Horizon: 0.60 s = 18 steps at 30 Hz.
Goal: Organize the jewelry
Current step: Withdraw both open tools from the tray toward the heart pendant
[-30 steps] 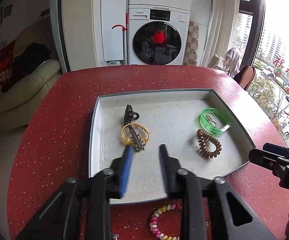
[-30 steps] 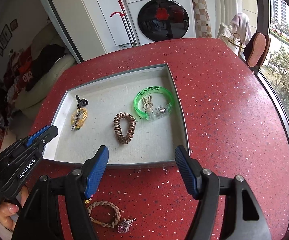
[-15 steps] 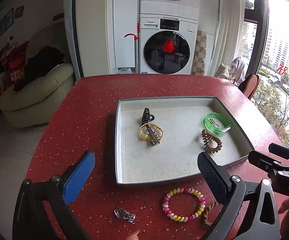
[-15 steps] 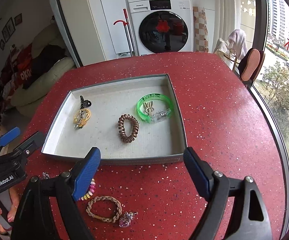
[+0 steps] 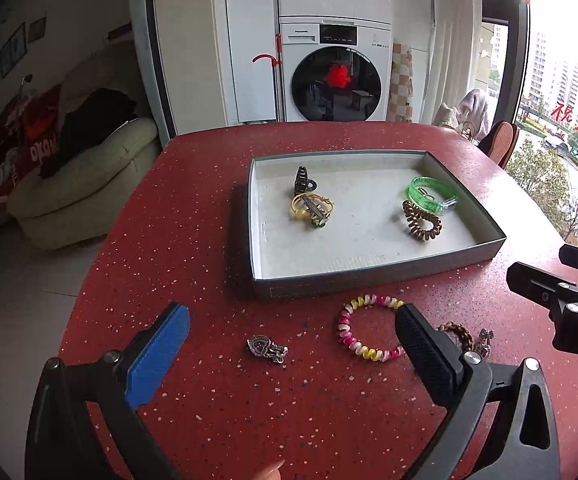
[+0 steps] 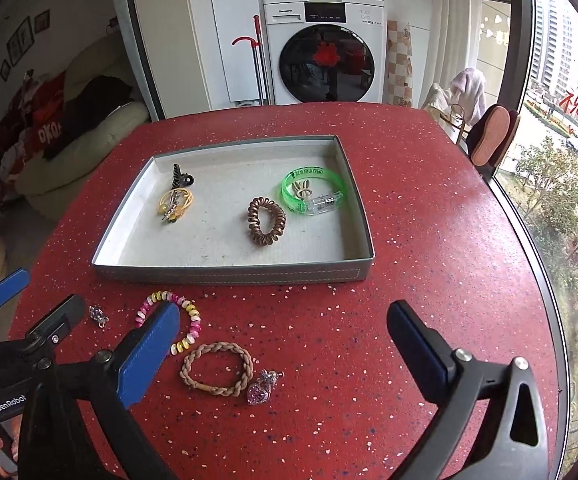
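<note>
Over the red table, left wrist view: my left gripper (image 5: 291,338) hung with jaws spread wide, just opened, nothing between them.
Charm: a small silver heart charm (image 5: 267,348) lay on the speckled table (image 5: 177,216), loose and knobbly, between my fingertips.
Coil band: a pink-and-yellow coil band (image 5: 365,330) lay just outside the tray (image 5: 369,276), springy plastic.
How to pick: I judged the charm needed a low, square pinch, since it is small and would skid on the hard top.
Right wrist view: my right gripper (image 6: 283,330) had also just opened, jaws wide and empty.
Braided loop: a tan braided loop (image 6: 215,368) with a pink heart pendant (image 6: 261,390) lay below, soft cord.
Tray contents: black claw clip (image 6: 181,178), yellow tie (image 6: 175,204), brown coil (image 6: 265,222), clear green bangle (image 6: 311,190).
</note>
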Each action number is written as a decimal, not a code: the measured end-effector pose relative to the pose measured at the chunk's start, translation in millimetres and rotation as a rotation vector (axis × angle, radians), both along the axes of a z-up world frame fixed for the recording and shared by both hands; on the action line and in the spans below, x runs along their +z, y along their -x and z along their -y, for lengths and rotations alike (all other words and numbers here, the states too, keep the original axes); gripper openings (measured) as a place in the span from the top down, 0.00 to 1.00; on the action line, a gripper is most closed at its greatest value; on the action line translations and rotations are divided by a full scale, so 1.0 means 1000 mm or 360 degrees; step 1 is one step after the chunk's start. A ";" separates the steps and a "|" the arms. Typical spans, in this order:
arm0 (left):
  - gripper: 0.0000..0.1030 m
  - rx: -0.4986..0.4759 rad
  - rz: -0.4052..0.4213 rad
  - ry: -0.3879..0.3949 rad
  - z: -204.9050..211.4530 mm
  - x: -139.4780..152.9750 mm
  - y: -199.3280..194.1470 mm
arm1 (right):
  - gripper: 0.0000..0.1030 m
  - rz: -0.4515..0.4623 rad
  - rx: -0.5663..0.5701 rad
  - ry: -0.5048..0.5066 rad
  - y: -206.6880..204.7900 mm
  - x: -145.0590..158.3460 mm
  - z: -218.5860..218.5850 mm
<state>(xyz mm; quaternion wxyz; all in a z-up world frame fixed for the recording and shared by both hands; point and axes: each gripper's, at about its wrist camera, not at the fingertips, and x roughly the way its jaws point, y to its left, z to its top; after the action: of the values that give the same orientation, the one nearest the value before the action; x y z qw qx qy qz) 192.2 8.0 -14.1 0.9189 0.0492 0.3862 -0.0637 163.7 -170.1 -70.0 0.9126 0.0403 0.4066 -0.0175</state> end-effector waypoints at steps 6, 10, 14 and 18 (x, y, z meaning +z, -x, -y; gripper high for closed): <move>0.00 0.0035 -0.0022 -0.0043 -0.004 -0.006 0.011 | 0.00 -0.0022 -0.0004 0.0059 0.013 -0.002 -0.004; 0.00 0.0039 -0.0055 -0.0062 -0.008 -0.012 0.012 | 0.00 -0.0026 0.0014 0.0065 0.018 -0.001 -0.005; 0.00 0.0037 -0.0112 -0.0041 -0.016 -0.019 0.013 | 0.00 -0.0036 0.0035 0.0077 0.022 -0.003 -0.006; 0.00 0.0034 -0.0157 -0.0005 -0.028 -0.026 0.015 | 0.00 -0.0064 0.0043 0.0045 0.025 -0.007 -0.002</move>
<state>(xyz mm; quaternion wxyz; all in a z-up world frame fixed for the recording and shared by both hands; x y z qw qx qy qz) 176.8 35.8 -40.1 0.8993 0.0433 0.4316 -0.0555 139.1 -168.0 -77.0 0.9048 0.0215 0.4251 -0.0117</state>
